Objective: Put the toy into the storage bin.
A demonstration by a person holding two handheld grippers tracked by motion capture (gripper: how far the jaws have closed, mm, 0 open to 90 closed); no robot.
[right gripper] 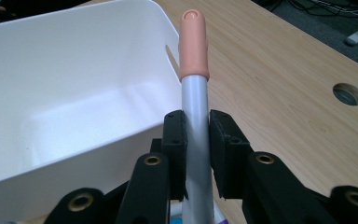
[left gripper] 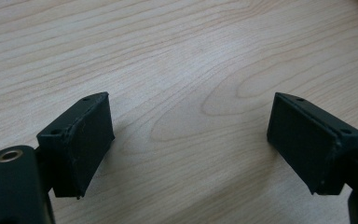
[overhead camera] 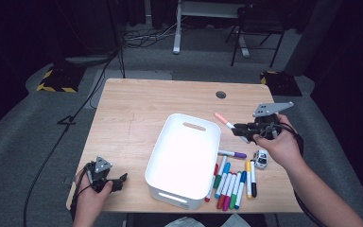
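One pink-capped marker (right gripper: 195,93) pinched in right tongs (right gripper: 196,154) beside white bin (overhead camera: 170,156); nine markers (overhead camera: 230,185) right of bin; left tongs (left gripper: 189,140) spread, empty.

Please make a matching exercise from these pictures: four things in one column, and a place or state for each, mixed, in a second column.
Things
1. right gripper
2. left gripper
3. white plastic bin
4. small white toy car

States
A. empty, in the middle of the wooden table
B. shut on the grey marker with a peach-pink cap
C. open, fingers apart above bare wood
D. resting on the table, beside the row of coloured markers

Pairs: 1-B, 2-C, 3-A, 4-D
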